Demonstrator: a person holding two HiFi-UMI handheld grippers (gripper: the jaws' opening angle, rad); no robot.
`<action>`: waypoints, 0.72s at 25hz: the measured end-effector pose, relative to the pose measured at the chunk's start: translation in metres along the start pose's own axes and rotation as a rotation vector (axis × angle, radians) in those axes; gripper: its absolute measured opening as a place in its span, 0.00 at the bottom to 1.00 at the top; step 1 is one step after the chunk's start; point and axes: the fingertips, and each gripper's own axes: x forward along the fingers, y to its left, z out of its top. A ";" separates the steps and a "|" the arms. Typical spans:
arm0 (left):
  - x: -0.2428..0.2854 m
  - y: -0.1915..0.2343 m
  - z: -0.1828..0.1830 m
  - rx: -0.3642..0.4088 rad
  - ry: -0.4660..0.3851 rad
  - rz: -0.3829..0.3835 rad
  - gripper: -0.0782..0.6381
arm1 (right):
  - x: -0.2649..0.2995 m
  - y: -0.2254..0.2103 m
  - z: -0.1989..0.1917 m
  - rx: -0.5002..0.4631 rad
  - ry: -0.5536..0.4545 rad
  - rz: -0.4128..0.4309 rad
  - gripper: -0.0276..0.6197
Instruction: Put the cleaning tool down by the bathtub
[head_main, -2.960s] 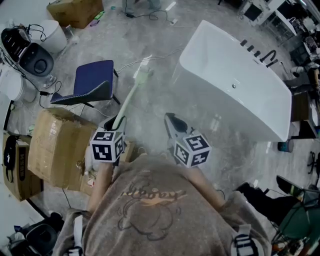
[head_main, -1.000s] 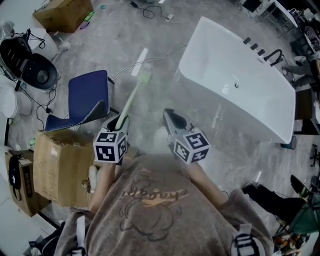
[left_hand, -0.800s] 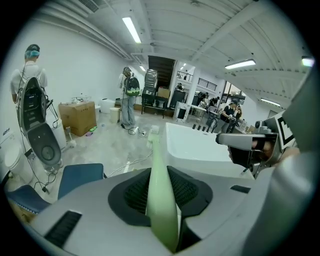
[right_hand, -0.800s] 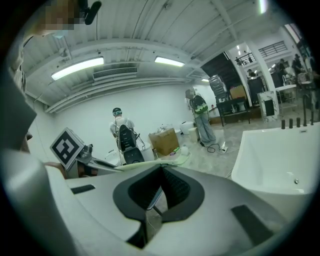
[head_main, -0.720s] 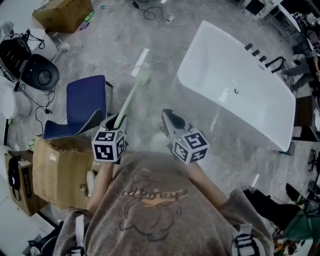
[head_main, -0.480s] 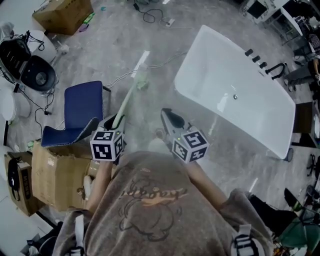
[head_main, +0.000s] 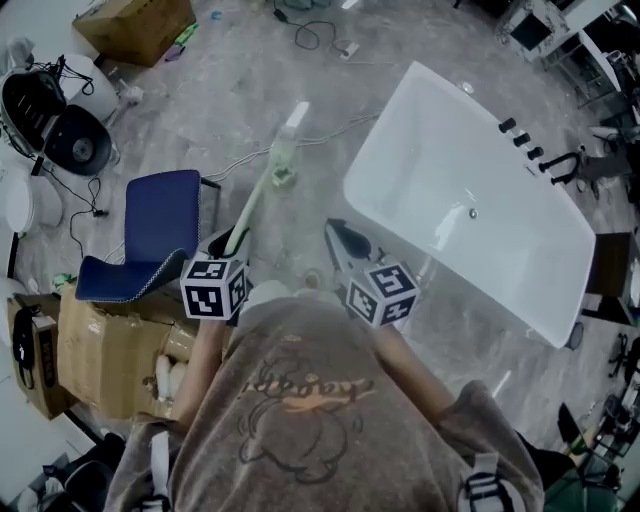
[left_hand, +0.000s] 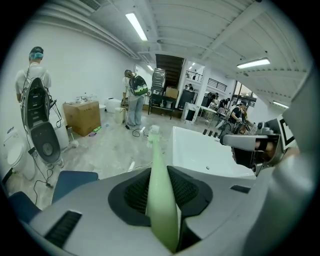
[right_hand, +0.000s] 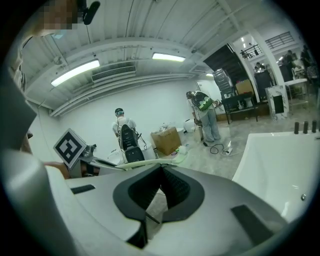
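A long pale green cleaning tool (head_main: 256, 196) with a small brush head sticks forward from my left gripper (head_main: 228, 243), held above the floor. In the left gripper view the handle (left_hand: 157, 180) lies squeezed between the dark pads, so this gripper (left_hand: 161, 200) is shut on it. The white bathtub (head_main: 520, 250) stands ahead to the right, its near end beside the brush head. My right gripper (head_main: 340, 240) hovers next to the tub's near corner. Its jaws (right_hand: 161, 170) meet at the tips with nothing between them.
A blue chair (head_main: 160, 225) and an open cardboard box (head_main: 105, 350) sit left of me. Another box (head_main: 140, 20) and cables (head_main: 315, 30) lie further ahead. A toilet (head_main: 60, 115) is at the far left. People (left_hand: 134, 97) stand near the back wall.
The bathtub has drawn closer to both grippers and the chair and box have slid back to the left. The tool stays gripped, pointing forward. The right gripper stays shut.
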 end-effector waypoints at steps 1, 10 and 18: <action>0.003 0.001 0.001 -0.004 0.002 0.001 0.25 | 0.004 -0.002 0.000 0.005 0.004 0.004 0.04; 0.035 0.007 0.017 -0.006 0.023 -0.008 0.25 | 0.031 -0.028 0.006 0.043 0.014 0.004 0.04; 0.074 0.021 0.049 0.029 0.024 -0.046 0.25 | 0.064 -0.056 0.023 0.056 -0.009 -0.040 0.04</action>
